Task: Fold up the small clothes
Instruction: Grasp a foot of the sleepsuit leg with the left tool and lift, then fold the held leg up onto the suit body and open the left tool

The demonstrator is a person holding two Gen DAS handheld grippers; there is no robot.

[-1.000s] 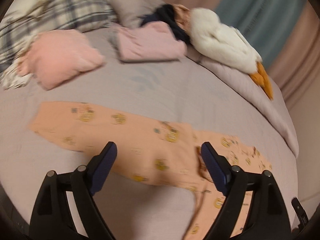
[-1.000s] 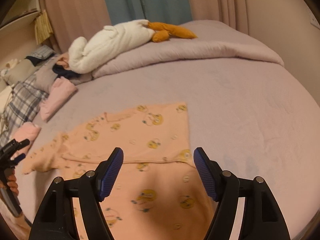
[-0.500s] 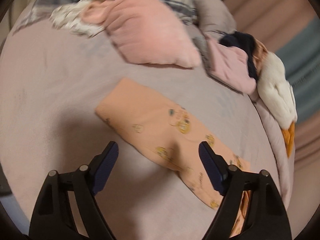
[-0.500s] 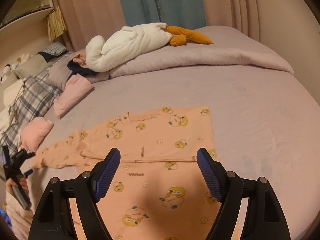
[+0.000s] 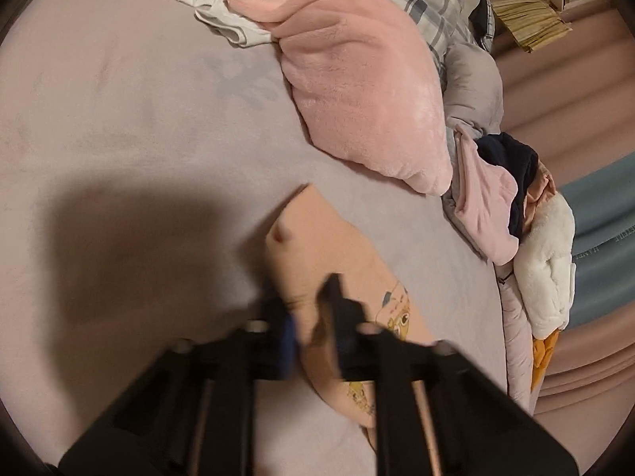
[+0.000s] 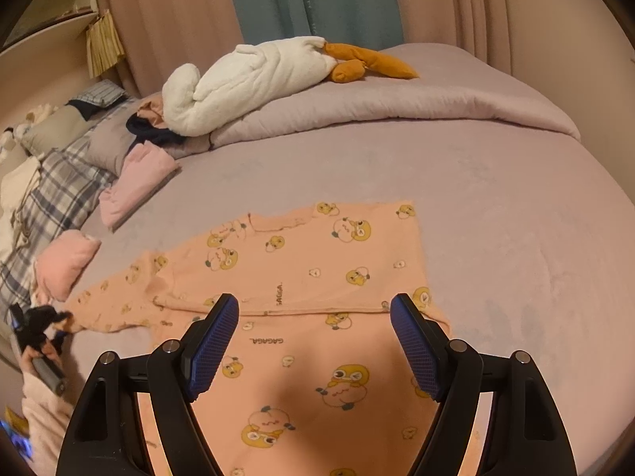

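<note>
An orange long-sleeved shirt [image 6: 317, 261] with yellow chick prints lies flat on the lilac bed, its bottom part folded up over the body. One sleeve [image 5: 317, 230] stretches out toward the pillows. My left gripper [image 5: 305, 297] is shut on that sleeve near its cuff, with the fabric pinched and bunched between the pads. The right wrist view shows the same left gripper [image 6: 43, 317] at the sleeve's end, at the far left. My right gripper [image 6: 314, 301] hovers open over the shirt's folded body, with nothing between its fingers.
A pink plush cushion [image 5: 357, 91] lies just beyond the sleeve. A folded pink garment [image 6: 135, 182], a plaid pillow [image 6: 51, 194] and a white duck plush [image 6: 246, 83] on a rolled quilt [image 6: 397, 99] line the bed's far side. A hand [image 6: 35, 361] holds the left gripper.
My left gripper swung along the sleeve to its cuff end, dropped lower, rolled, and its jaws went from wide open to shut on the fabric. The right gripper barely shifted and stays open.
</note>
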